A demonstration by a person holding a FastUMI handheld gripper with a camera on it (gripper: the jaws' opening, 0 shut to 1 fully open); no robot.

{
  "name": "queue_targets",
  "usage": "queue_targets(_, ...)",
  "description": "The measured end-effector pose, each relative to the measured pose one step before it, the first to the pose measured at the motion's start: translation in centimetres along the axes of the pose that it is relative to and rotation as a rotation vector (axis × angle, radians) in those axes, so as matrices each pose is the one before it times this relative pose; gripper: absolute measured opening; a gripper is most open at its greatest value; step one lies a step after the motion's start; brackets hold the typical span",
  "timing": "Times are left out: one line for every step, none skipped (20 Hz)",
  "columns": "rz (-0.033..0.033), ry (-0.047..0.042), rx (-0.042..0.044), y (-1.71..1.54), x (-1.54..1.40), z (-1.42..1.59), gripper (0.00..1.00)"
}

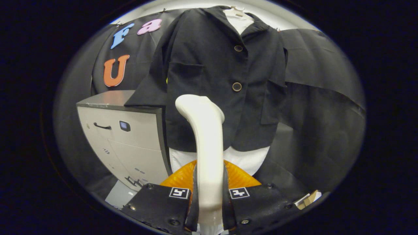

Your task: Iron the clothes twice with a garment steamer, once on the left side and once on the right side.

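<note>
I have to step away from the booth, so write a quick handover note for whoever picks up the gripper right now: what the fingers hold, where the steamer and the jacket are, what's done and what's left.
Gripper: its fingers are shut on the white garment steamer, gripping the handle from both sides; the steamer head points up toward the clothes.
Dark jacket: hangs on a hanger just beyond the steamer, buttoned over a white shirt. One sleeve rests on the grey cabinet beside it.
An orange part sits behind the fingers, below the jacket hem.
Done: steamer picked up and facing the jacket front. Whether any pass has been made cannot be told.
Left: steam the left side once and the right side once.
</note>
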State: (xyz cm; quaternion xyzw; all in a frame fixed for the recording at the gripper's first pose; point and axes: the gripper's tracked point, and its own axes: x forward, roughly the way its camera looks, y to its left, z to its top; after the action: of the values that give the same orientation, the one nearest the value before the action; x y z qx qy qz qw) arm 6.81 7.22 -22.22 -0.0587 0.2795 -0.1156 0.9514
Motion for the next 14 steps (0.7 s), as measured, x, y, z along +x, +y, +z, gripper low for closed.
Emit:
queue_targets(-0.00472, 0.01776, -0.00765, 0.006, 0.068, -0.82, 0.32)
queue_targets(-0.00199, 0.01756, -0.0072, 0.114, -0.016, -0.813, 0.32)
queue_targets(-0.00225, 0.01833, -0.00903, 0.088, 0.041, -0.843, 0.32)
queue_targets(-0.00261, 0.02172, -0.01207, 0.062, 0.044, -0.947, 0.31)
queue_targets(-0.0024, 0.02, -0.00583, -0.008, -0.009, -0.831, 0.32)
queue_targets(-0.0007, 0.02034, -0.00158, 0.097, 0.089, -0.945, 0.31)
queue_targets(0.00271, 0.01976, -0.00093, -0.038, 0.027, -0.826, 0.31)
queue_targets(0.00641, 0.01872, 0.00037, -0.046, -0.099, -0.77, 0.31)
queue_targets(0.00918, 0.01295, 0.00082, 0.049, 0.026, -0.531, 0.31)
queue_targets(0.00656, 0.00797, -0.00073, -0.054, 0.01, -0.347, 0.31)
queue_targets(0.00426, 0.00505, -0.00425, -0.04, 0.097, -0.201, 0.31)
queue_targets(0.00591, 0.00447, -0.00337, 0.0, 0.075, -0.157, 0.31)
queue_targets(0.00861, 0.00823, -0.00174, 0.007, -0.09, -0.044, 0.31)
queue_targets(0.01591, 0.00733, 0.0105, -0.01, -0.365, 0.138, 0.31)
